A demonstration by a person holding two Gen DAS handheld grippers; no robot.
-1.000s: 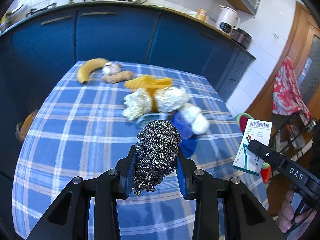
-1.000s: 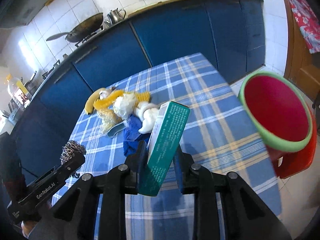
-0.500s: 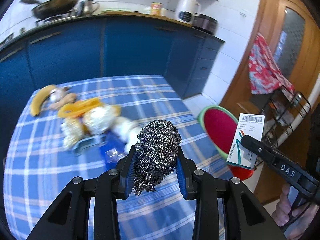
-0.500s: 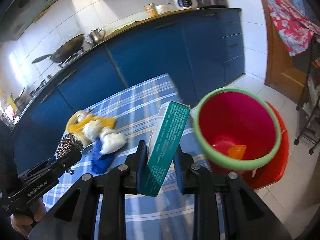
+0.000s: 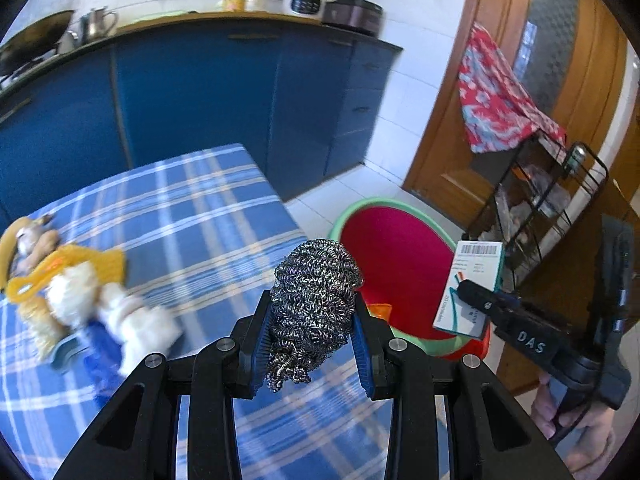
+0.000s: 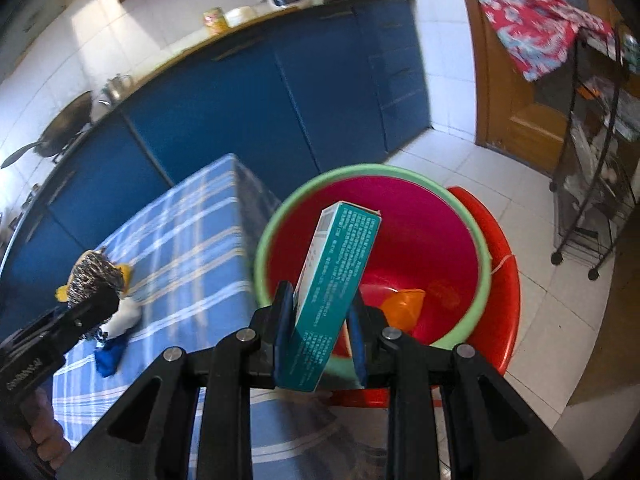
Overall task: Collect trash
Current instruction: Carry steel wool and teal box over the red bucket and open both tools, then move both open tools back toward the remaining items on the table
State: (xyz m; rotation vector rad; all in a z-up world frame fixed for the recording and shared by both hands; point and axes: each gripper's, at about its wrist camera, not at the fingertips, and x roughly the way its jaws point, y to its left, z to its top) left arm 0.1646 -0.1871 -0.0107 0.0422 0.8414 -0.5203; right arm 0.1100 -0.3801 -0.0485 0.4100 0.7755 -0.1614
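Observation:
My left gripper (image 5: pixel 314 344) is shut on a ball of steel wool (image 5: pixel 314 296) and hangs over the table's right edge. My right gripper (image 6: pixel 320 336) is shut on a teal and white carton (image 6: pixel 334 288), held upright over the red bucket with a green rim (image 6: pixel 486 264). An orange scrap (image 6: pixel 402 306) lies in the bucket's bottom. In the left wrist view the bucket (image 5: pixel 396 256) stands on the floor right of the table, with the carton (image 5: pixel 472 284) above its right rim. Blurred white, yellow and blue scraps (image 5: pixel 80 300) lie on the checked tablecloth (image 5: pixel 192 232).
Blue kitchen cabinets (image 5: pixel 208 96) run behind the table. A black wire rack (image 6: pixel 592 152) with a red patterned cloth (image 6: pixel 532 16) stands by the wooden door (image 5: pixel 532 92). A red stool (image 6: pixel 500 248) sits under the bucket. White floor tiles (image 6: pixel 532 320) lie between bucket and rack.
Both grippers have swung right, off the table's middle toward the bucket, each keeping its grip. The carton now hangs over the bucket; the scrap pile has slid to the left of the view.

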